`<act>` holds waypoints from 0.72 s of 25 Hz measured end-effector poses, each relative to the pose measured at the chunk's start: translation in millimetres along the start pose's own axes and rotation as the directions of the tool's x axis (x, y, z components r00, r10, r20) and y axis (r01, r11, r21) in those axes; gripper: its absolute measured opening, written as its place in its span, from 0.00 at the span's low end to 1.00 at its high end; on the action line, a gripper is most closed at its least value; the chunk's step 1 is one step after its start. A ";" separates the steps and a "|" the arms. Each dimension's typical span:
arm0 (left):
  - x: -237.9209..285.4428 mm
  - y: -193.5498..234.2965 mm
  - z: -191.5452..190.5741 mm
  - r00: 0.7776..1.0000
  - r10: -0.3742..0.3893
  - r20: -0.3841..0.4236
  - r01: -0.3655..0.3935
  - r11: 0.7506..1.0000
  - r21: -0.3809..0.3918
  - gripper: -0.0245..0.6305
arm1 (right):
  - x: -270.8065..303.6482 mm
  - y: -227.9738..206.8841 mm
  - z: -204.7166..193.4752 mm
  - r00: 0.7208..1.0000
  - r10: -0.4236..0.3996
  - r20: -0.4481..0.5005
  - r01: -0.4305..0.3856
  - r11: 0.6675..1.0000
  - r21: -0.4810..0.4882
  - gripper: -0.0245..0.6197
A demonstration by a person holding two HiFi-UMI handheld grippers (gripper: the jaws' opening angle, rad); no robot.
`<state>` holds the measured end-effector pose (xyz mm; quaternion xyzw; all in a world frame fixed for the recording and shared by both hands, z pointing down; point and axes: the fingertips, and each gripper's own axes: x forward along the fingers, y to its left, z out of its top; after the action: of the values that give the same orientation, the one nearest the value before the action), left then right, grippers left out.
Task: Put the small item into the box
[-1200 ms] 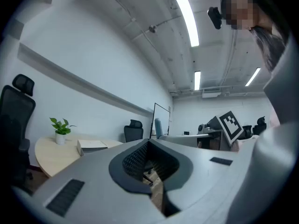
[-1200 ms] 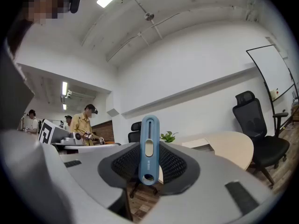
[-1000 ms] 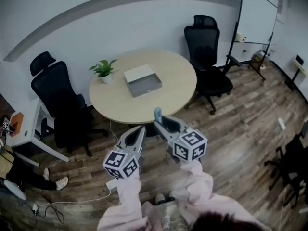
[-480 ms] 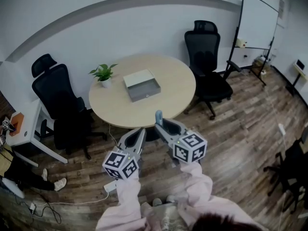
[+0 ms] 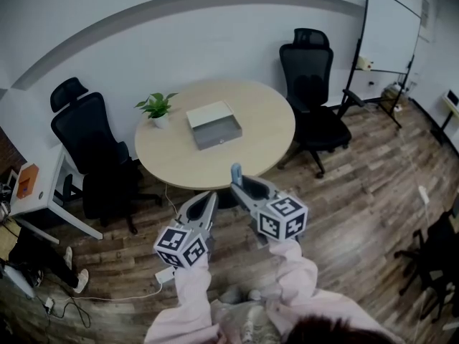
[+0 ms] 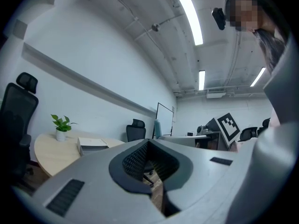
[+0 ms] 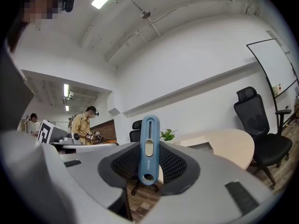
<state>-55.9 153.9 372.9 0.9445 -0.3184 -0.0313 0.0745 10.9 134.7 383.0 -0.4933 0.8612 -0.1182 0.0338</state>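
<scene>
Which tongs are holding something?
The right tongs: a small blue tool stands upright, clamped between their jaws. The left tongs are closed with nothing in them.

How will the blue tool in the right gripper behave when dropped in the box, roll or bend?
The blue tool looks like moulded plastic, so probably stiff. Flat and slim, it should lie still in the box, not roll. Likely light: the right gripper holds it upright by its lower part.
</scene>
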 end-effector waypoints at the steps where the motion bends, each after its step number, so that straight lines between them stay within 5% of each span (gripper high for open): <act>1: 1.4 2.6 0.9 1.000 0.002 0.001 -0.002 1.000 -0.001 0.05 | 2.8 -0.6 0.6 1.000 0.003 0.001 -0.003 1.000 0.000 0.24; 18: 57.0 78.7 15.2 1.000 -0.028 -0.006 0.028 1.000 0.003 0.05 | 82.5 -40.5 6.5 1.000 0.007 -0.028 -0.007 1.000 0.006 0.23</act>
<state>-59.2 55.7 369.9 0.9490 -0.3052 -0.0292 0.0736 3.9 43.1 391.1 -0.4886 0.8628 -0.1274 0.0234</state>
